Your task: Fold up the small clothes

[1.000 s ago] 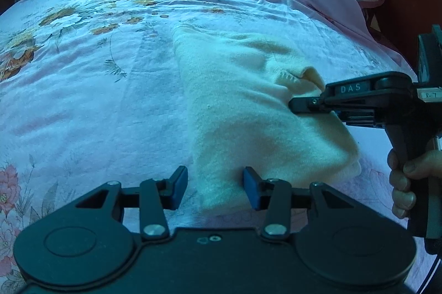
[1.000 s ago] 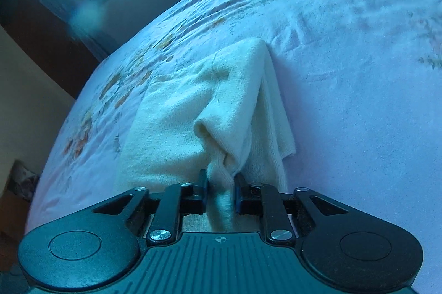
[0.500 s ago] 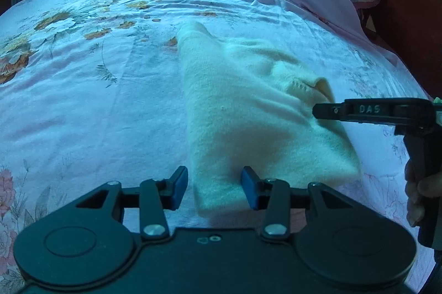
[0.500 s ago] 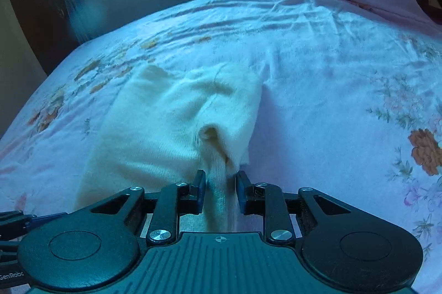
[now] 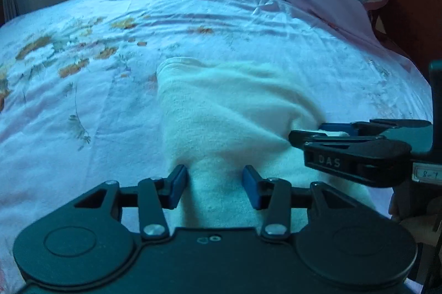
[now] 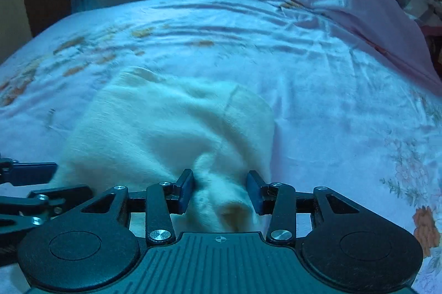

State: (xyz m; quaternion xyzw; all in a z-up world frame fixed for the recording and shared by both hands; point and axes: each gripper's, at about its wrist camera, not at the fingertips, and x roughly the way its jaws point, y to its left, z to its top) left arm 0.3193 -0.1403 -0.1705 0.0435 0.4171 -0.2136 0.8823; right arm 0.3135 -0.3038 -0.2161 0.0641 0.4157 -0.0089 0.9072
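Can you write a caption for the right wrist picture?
Open right gripper straddles the cream garment on the floral bedsheet.

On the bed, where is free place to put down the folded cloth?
Bare bedsheet lies left of the cream garment, and right of it up to the heaped pink blanket. Crowded: the near edge, where left gripper and right gripper sit.

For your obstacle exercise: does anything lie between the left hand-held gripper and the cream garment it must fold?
Nothing visible does. The left hand-held gripper is open, with the cream garment already bunched between its fingers.
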